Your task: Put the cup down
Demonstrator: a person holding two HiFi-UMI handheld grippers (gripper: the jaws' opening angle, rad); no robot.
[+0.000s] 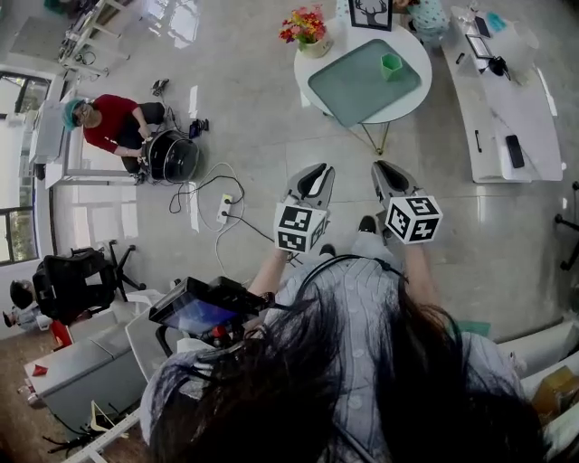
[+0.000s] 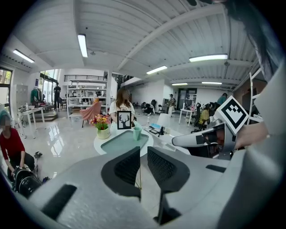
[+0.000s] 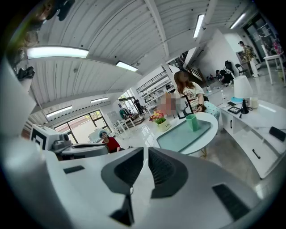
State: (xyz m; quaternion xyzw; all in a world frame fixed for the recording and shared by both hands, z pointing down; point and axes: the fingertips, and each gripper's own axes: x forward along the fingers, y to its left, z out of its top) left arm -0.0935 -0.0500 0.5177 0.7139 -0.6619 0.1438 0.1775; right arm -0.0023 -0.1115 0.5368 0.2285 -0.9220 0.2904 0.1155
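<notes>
Head view looks down on the grey left gripper [image 1: 310,179] and the grey right gripper [image 1: 391,177], held side by side over the glossy pale floor [image 1: 253,118] and well apart from the round white table [image 1: 304,65]. The small green plastic cup [image 1: 391,65] stands upright on the teal rectangular tray [image 1: 353,90] on that table, nothing touching it. Both grippers are clenched and empty (each gripper view shows the ribbed pads nearly meeting, only a sliver between). A pot of red and yellow flowers [image 1: 308,32] and a black-framed deer picture [image 1: 370,14] stand beside the tray.
</notes>
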